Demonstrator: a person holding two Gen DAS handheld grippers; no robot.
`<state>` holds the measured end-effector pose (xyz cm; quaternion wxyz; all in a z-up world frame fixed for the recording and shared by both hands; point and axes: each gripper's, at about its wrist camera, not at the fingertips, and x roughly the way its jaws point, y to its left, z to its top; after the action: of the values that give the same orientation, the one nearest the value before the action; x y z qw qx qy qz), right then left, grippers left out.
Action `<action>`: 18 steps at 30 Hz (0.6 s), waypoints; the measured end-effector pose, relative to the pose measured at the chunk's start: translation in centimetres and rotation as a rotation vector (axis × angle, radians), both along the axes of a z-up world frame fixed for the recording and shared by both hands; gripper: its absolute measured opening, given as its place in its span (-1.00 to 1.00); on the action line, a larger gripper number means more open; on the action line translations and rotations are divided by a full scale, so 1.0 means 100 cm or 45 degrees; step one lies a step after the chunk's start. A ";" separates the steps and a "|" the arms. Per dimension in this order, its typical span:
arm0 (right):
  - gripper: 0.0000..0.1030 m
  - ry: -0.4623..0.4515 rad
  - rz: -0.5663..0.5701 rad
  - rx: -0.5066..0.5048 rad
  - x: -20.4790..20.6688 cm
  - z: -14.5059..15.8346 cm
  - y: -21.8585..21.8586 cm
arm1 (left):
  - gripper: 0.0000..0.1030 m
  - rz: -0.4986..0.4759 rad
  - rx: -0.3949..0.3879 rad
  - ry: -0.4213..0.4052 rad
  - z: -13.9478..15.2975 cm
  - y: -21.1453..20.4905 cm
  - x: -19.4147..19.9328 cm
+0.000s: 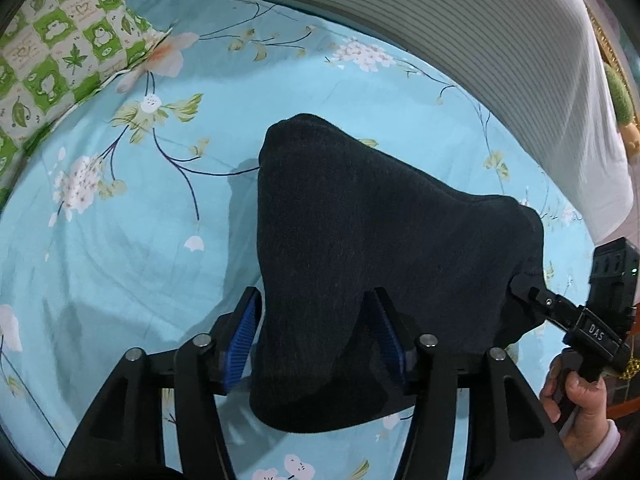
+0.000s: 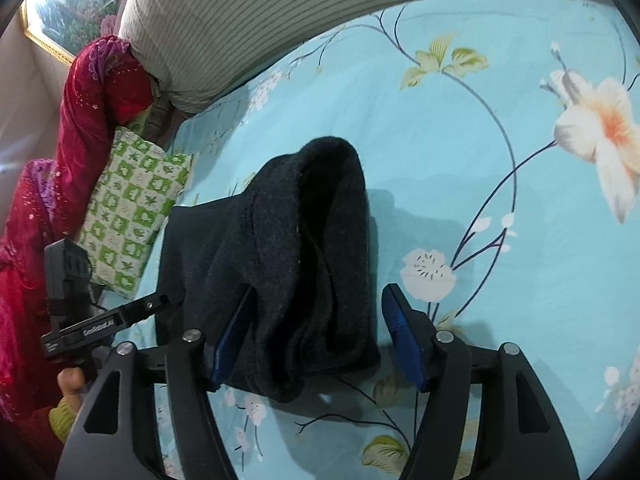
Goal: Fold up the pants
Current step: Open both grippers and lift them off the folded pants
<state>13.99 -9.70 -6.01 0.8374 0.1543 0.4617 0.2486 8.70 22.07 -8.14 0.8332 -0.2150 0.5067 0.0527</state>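
Note:
The dark charcoal pants (image 1: 360, 248) lie in a folded bundle on the light blue floral bedsheet (image 1: 120, 264). My left gripper (image 1: 316, 340) has its jaws wide apart, with the near end of the bundle lying between the blue pads (image 1: 244, 344). In the right wrist view the pants (image 2: 288, 264) show stacked folds. My right gripper (image 2: 320, 336) is open too, its jaws straddling the bundle's near end. Each gripper shows in the other's view: the right gripper (image 1: 532, 292) touching the pants' right edge, the left gripper (image 2: 160, 304) at their left edge.
A green-and-white patterned pillow (image 1: 60, 48) lies at the left; it also shows in the right wrist view (image 2: 136, 204). A striped bolster (image 1: 460, 40) runs along the far side. A red garment (image 2: 72, 152) is heaped beside the bolster. A framed picture (image 2: 72, 4) hangs behind.

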 end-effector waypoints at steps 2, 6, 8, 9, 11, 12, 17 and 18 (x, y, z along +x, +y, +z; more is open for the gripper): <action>0.38 -0.023 -0.016 -0.048 -0.002 0.003 0.004 | 0.19 0.007 0.029 0.003 0.002 -0.002 -0.002; 0.44 -0.060 -0.034 -0.088 -0.005 0.010 0.006 | 0.30 -0.001 0.073 -0.001 0.009 -0.008 -0.009; 0.52 -0.082 -0.044 -0.097 -0.009 0.015 0.005 | 0.37 -0.005 0.111 -0.007 0.013 -0.013 -0.013; 0.54 -0.096 -0.047 -0.100 -0.011 0.018 0.006 | 0.38 -0.007 0.125 -0.013 0.016 -0.015 -0.016; 0.58 -0.128 -0.046 -0.111 -0.017 0.023 0.007 | 0.42 -0.008 0.150 -0.015 0.019 -0.019 -0.020; 0.59 -0.141 -0.042 -0.117 -0.019 0.025 0.008 | 0.42 -0.011 0.151 -0.018 0.020 -0.021 -0.022; 0.63 -0.189 -0.010 -0.142 -0.033 0.029 0.017 | 0.42 -0.012 0.163 -0.023 0.025 -0.031 -0.031; 0.63 -0.194 -0.007 -0.149 -0.035 0.028 0.018 | 0.43 -0.011 0.170 -0.024 0.026 -0.033 -0.032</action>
<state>10.46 -7.93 -3.19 0.8783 0.0870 0.4101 0.2299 5.51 18.82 -5.57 0.8506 -0.1572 0.4951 0.0810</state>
